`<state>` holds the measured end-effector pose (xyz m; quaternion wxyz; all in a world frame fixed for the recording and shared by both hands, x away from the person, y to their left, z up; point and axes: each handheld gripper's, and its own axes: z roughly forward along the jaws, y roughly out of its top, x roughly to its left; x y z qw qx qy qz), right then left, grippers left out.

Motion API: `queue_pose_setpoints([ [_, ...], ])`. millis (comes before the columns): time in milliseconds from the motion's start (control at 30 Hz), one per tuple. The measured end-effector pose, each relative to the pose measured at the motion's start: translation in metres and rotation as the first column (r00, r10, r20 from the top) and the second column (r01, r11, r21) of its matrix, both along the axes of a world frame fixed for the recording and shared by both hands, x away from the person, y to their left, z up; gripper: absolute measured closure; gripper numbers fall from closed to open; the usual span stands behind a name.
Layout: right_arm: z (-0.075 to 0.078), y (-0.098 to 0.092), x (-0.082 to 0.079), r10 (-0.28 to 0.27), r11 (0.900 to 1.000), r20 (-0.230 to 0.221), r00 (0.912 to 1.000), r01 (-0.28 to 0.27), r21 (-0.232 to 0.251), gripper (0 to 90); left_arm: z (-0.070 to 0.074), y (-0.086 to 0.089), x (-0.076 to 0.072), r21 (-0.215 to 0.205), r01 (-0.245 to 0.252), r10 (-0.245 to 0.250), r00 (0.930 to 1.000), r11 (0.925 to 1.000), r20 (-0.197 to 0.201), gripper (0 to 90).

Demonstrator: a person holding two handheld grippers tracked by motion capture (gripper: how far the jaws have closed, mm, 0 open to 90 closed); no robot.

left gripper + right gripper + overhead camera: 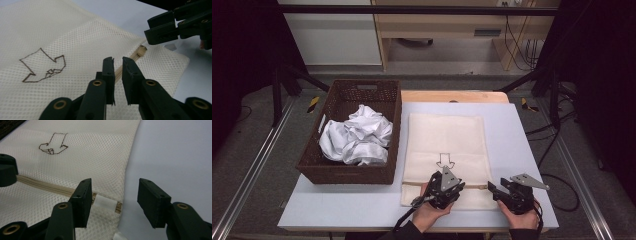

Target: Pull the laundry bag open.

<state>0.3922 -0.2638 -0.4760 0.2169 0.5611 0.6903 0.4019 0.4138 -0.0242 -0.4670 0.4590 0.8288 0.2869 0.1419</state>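
Mesh bag (446, 150) lies lengthwise, zipper (47, 186) nearest person.

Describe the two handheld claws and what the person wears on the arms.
Both the left claw and the right claw are black, each with two flat rectangular jaws on linkage arms with brass-coloured pivot rivets. A grey three-cornered plate tops each one. A dark cable trails from the left claw. The person's sleeves are dark.
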Motion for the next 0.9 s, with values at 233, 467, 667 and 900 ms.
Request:
queue_pose_setpoints([
  [233, -0.004, -0.004, -0.001, -0.011, 1.000, -0.043, 0.9990, 0.011, 0.005, 53.4, -0.013, -0.017, -0.002, 0.040, 0.028, -0.028, 0.9996, 0.9988, -0.008, 89.0],
  [467, -0.009, -0.005, 0.000, -0.012, 0.999, -0.080, 0.9967, 0.015, 0.035, 61.1, -0.019, -0.021, -0.001, 0.068, 0.038, -0.037, 0.9990, 0.9969, -0.028, 89.8],
  [667, -0.010, -0.003, 0.001, -0.006, 0.998, -0.095, 0.9955, 0.012, 0.062, 71.0, -0.020, -0.022, 0.001, 0.072, 0.046, -0.043, 0.9978, 0.9963, -0.051, 88.3],
  [900, -0.007, 0.002, 0.001, -0.026, 0.999, -0.107, 0.9939, 0.029, 0.023, 81.8, -0.021, -0.027, -0.001, 0.117, 0.040, -0.036, 0.9989, 0.9924, -0.028, 87.4],
])
